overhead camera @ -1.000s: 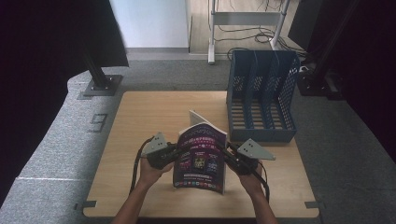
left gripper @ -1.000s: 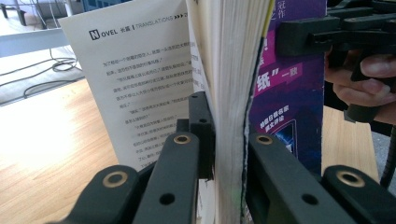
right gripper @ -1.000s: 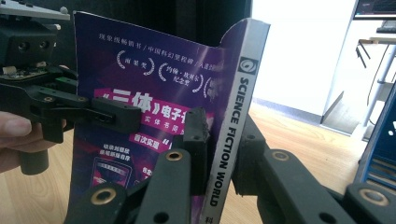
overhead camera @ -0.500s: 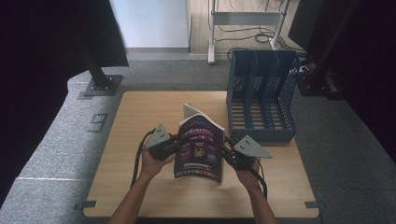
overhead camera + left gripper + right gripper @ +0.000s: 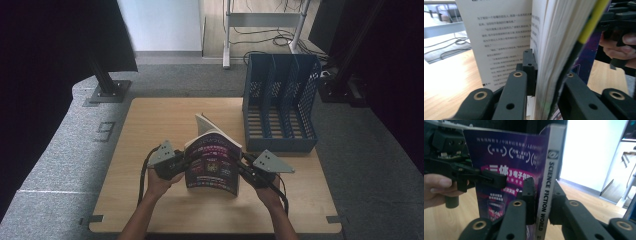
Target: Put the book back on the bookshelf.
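A purple-covered book [image 5: 212, 162] is held upright above the wooden table [image 5: 150, 130], its cover facing me. My left gripper [image 5: 186, 162] clamps its open page edge; in the left gripper view the jaws [image 5: 546, 67] press on the page block [image 5: 549, 37], with one printed page [image 5: 504, 30] fanned out to the side. My right gripper [image 5: 240, 165] is shut on the spine; in the right gripper view its jaws [image 5: 542, 187] squeeze the spine [image 5: 551, 170], which reads "SCIENCE FICTION WORLD". Both pairs of jaws have just been opening slightly, with the book still between them.
A blue slotted file rack [image 5: 280, 107] stands on the table's far right, just beyond the book. Bare tabletop lies to the left and in front of the hands. Grey carpet surrounds the table, and a black stand base [image 5: 107, 92] sits at the far left.
Both grippers have carried the book a little away from the person, towards the table's middle. Each grip on it looks the same.
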Action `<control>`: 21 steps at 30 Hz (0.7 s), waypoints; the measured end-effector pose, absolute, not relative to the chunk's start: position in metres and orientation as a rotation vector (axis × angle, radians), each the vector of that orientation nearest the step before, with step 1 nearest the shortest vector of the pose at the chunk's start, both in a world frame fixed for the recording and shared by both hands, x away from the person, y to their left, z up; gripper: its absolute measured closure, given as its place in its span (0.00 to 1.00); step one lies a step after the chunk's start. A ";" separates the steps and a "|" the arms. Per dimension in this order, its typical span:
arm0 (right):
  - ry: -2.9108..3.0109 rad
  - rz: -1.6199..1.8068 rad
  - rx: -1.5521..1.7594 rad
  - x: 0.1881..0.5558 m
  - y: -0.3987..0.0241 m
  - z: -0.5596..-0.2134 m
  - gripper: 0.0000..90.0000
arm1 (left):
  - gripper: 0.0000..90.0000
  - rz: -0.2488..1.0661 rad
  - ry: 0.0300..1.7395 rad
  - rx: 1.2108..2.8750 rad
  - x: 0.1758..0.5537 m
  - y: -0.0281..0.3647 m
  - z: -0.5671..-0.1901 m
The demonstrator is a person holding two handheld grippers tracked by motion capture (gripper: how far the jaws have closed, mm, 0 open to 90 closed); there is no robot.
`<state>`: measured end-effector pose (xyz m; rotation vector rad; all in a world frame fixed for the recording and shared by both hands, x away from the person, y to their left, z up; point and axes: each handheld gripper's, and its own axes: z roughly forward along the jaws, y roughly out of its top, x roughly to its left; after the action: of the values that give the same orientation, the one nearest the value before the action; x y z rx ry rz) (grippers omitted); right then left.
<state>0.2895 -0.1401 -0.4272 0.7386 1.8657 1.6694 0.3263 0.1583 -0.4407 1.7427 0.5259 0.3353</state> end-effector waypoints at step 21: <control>1.956 1.692 0.694 0.296 -0.130 -0.434 0.78 | 0.74 0.355 0.591 1.753 0.329 0.164 -0.447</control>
<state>0.2960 -0.1300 -0.4341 0.6939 1.9560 1.6920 0.3289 0.1636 -0.4468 1.7527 0.5910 0.3547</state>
